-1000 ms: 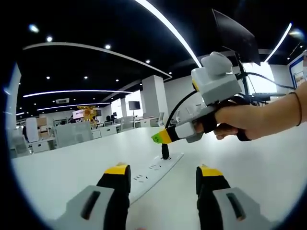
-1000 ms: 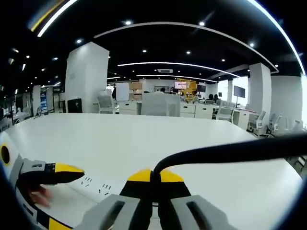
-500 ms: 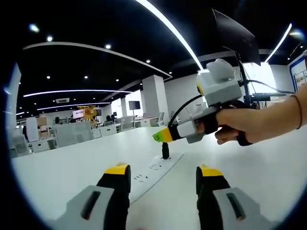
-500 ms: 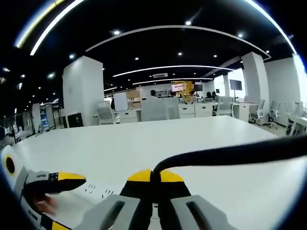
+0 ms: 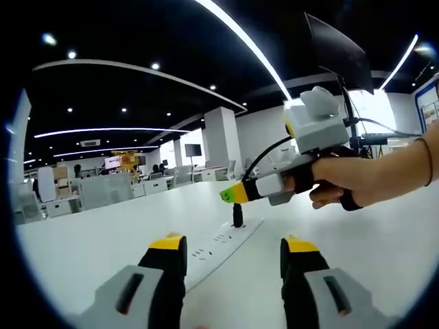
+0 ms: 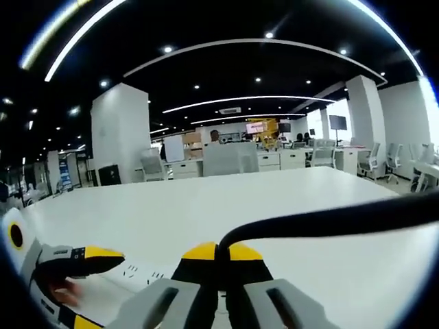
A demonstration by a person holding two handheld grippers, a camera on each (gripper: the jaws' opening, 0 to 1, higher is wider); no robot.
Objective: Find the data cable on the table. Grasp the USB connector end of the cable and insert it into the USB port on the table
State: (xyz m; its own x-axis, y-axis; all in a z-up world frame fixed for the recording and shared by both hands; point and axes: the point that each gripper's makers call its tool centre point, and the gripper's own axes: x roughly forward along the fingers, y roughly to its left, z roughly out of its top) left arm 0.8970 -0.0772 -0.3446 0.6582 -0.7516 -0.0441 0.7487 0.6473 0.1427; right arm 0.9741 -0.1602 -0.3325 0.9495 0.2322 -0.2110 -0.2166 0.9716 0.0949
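I read the left tongs (image 5: 233, 245) as open, jaws apart over the white worktop (image 5: 89, 247). Between them, farther off, lies the power strip (image 5: 221, 241). The USB connector (image 5: 237, 216) stands upright on the strip's far end. Just above it, the right tongs (image 5: 235, 195) are clamped on the data cable (image 6: 329, 218), with a hand (image 5: 350, 179) holding them at right.
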